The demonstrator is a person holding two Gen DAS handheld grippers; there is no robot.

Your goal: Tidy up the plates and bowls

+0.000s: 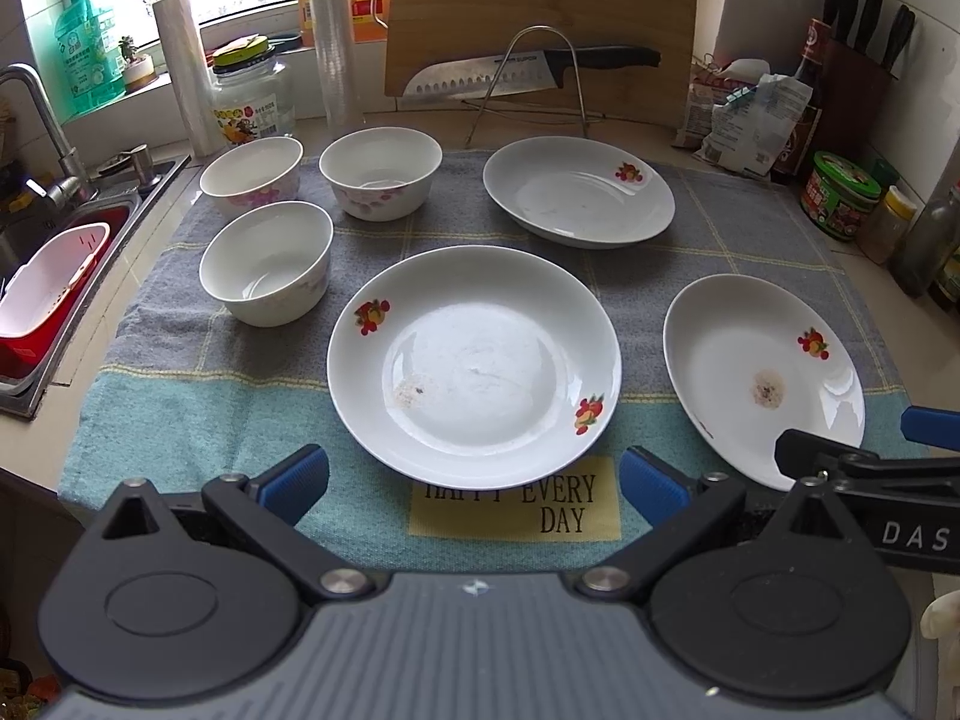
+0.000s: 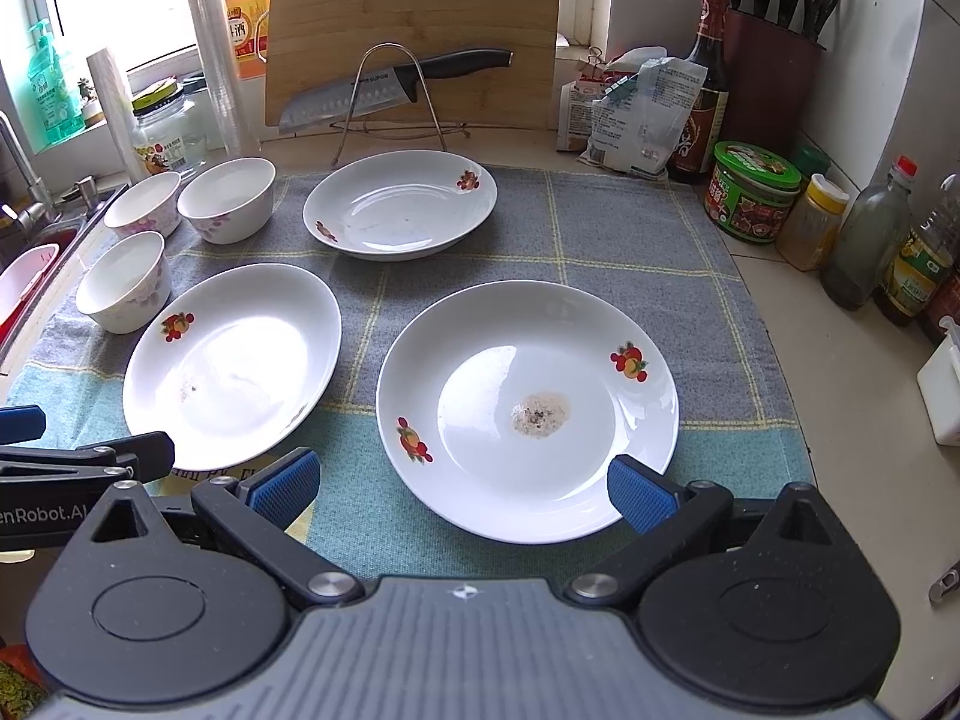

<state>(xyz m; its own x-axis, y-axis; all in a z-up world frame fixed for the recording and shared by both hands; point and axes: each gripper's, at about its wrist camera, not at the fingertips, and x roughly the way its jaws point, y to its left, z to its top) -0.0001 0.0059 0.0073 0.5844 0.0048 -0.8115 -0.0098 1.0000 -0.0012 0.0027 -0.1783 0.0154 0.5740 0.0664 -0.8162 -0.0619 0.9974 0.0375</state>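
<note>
Three white plates with fruit decals lie on a checked towel point(image 1: 180, 414): a middle plate point(image 1: 474, 360) point(image 2: 234, 366), a right plate with a brown stain point(image 1: 762, 378) point(image 2: 528, 408), and a far plate point(image 1: 576, 192) point(image 2: 399, 204). Three white bowls stand apart at the left: near point(image 1: 267, 261) point(image 2: 123, 282), far left point(image 1: 252, 174) point(image 2: 144, 204), far middle point(image 1: 381, 171) point(image 2: 228, 198). My left gripper point(image 1: 474, 480) is open and empty just before the middle plate. My right gripper point(image 2: 462, 483) is open and empty at the near rim of the stained plate.
A sink point(image 1: 36, 276) with a red-and-white basket lies left of the towel. A cutting board point(image 1: 540, 12) and a knife on a wire rack point(image 1: 528, 72) stand behind. Jars and bottles point(image 2: 870, 240) and a knife block point(image 2: 774, 60) line the right side.
</note>
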